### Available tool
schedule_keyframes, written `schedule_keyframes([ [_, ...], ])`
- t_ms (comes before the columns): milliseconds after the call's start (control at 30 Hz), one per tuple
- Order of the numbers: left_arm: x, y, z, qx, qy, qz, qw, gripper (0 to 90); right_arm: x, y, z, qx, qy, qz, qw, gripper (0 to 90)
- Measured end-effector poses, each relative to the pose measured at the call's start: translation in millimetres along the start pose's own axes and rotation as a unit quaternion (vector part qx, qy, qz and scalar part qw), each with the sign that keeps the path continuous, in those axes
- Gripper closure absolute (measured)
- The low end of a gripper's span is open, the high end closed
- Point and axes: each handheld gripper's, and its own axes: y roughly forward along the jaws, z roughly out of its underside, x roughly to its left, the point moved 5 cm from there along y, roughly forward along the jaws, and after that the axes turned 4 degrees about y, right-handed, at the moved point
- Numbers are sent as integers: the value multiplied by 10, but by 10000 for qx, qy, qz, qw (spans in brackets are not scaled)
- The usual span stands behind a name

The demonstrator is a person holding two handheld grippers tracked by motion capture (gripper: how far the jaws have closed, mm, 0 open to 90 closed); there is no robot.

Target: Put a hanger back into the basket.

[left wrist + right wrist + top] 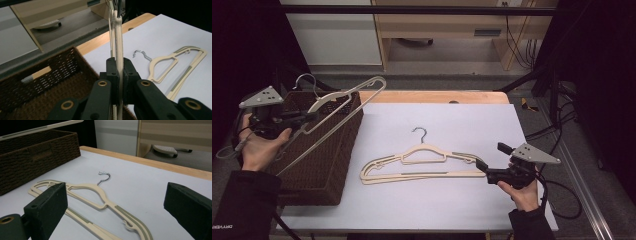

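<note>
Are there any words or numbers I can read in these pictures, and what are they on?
Small white print on the person's left sleeve: too small and blurred to read.
Grey strip on the wooden furniture behind the table: too blurred to tell if it has words.
Hangers, basket: no words.

High view: fixed above the near side, facing forward and down; takes in the whole table [437, 200].
Left gripper view: close, along its jaws, over the wicker basket [37, 82].
Right gripper view: low, near the tabletop, facing the basket.
Shared: the hanger lying on the table [422, 162] appears in all three.
</note>
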Motion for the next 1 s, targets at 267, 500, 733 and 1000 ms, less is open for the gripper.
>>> schedule_keyframes([
  [267,304,-90,278,-18,-255,-96,9996,860,19,33,17,56,-19,-42,10000,57],
  [500,557,-93,541,286,-382,-243,9986,860,3,49,33,82,-2,-29,10000,59],
  [733,674,-118,716,311,-525,-292,9977,860,-1,73,51,121,4,-31,9999,60],
  [1000,660,35,910,657,-624,-301,9954,859,7,74,50,119,-5,-33,9999,60],
])
